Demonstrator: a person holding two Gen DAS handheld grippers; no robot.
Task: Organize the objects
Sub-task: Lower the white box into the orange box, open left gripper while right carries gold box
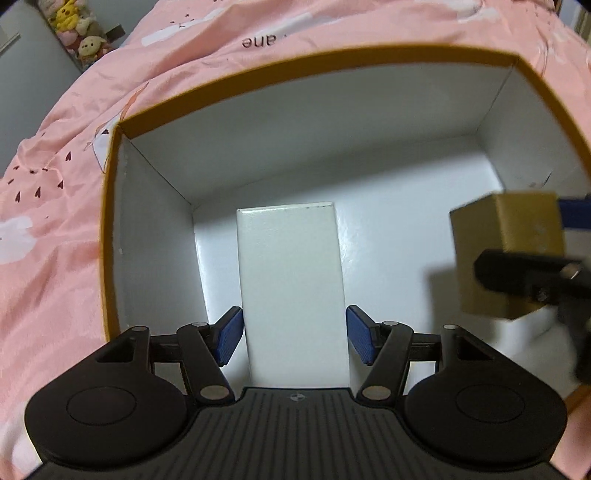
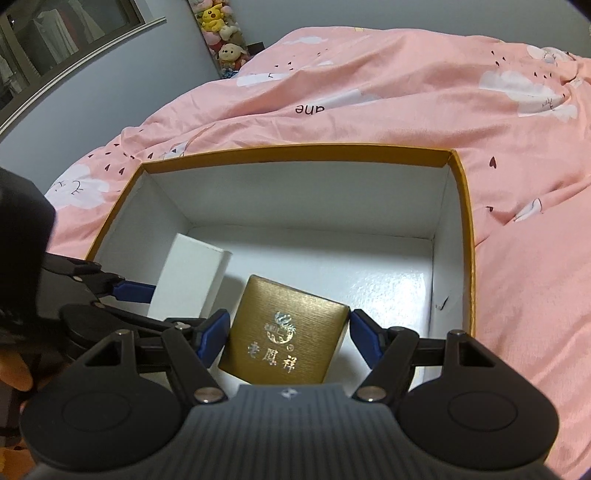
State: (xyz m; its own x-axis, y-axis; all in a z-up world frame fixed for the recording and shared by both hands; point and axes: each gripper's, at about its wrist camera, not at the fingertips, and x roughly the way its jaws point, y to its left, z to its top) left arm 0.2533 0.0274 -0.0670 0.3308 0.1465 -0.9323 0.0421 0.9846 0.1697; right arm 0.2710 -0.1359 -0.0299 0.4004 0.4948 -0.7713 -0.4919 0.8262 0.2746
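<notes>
1. Left tool (image 1: 294,334) pinches the white box (image 1: 291,280), low inside the big orange box (image 2: 466,221).
2. Right tool (image 2: 288,338) pinches the gold box (image 2: 284,332) beside it.
3. Both sit over the pink bed (image 2: 369,96).

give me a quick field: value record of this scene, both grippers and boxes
container: open gold-rimmed box, white inside, on pink bedding
left gripper: shut on white box, inside the container
right gripper: shut on gold box, inside the container
layout: white box left of gold box
background: plush toys
</notes>
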